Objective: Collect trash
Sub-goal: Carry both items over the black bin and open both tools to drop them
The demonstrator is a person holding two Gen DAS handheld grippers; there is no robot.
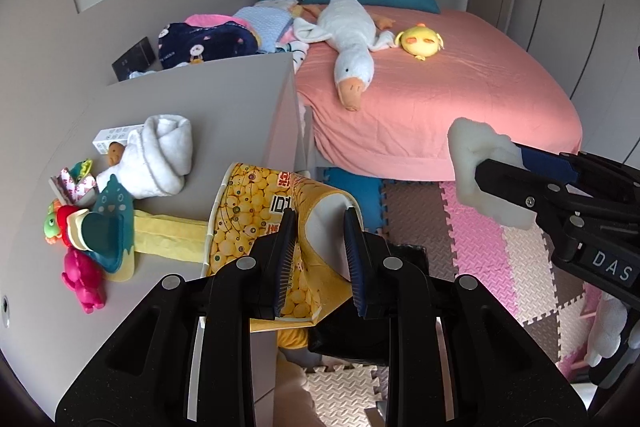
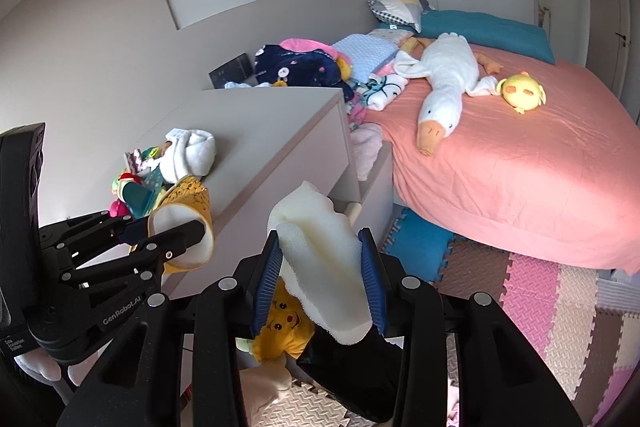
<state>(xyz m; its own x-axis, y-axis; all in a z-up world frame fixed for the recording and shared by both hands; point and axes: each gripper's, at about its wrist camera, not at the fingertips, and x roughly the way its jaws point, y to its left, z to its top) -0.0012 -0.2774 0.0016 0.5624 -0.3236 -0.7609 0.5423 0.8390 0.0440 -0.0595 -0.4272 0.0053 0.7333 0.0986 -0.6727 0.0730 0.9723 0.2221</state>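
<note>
Left gripper (image 1: pixel 318 259) clamps yellow paper cup (image 1: pixel 280 227) lower center; right gripper (image 2: pixel 320 279) holds white foam piece (image 2: pixel 324 267), jaws easing apart.

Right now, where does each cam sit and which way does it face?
Left wrist: on the left hand-held gripper, looking down past the dresser toward the bed; own fingers pinch a yellow paper cup; right hand-held gripper enters at right.
Right wrist: on the right hand-held gripper, same heading; its fingers flank a white foam piece; left hand-held gripper at left.
Shared: dresser, bed, goose plush, both grippers.
</note>
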